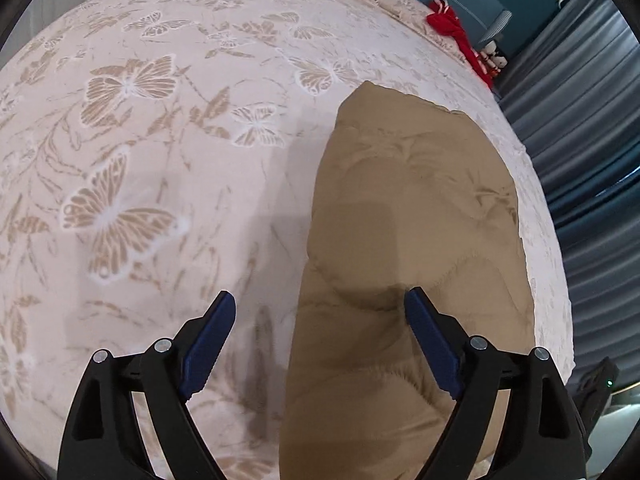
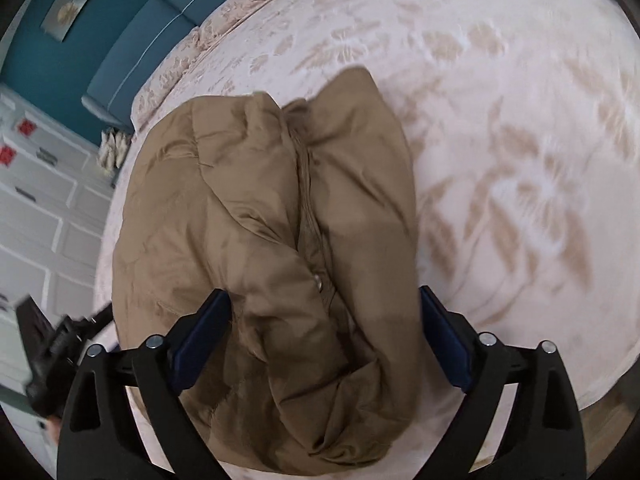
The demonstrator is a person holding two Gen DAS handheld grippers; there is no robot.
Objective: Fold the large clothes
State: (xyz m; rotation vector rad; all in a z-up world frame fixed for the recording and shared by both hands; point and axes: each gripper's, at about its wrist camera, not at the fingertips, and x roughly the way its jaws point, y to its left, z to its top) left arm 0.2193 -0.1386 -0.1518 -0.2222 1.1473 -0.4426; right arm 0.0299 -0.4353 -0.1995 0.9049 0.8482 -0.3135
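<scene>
A tan padded jacket lies bundled on a bed covered by a pale spread with beige butterflies. In the right wrist view the jacket is a loose heap with a front seam running down its middle and a metal snap showing on that seam. The right tongs stand wide apart above the near part of the jacket, one blue pad on each side of the heap, gripping nothing. In the left wrist view the jacket looks flatter and smoother. The left tongs are also spread wide; their right finger sits over the jacket and their left finger over bare bedspread beside it, though whether either touches the fabric is hard to tell. Beyond the jacket, at the far edge of the bed, lies a red garment.
</scene>
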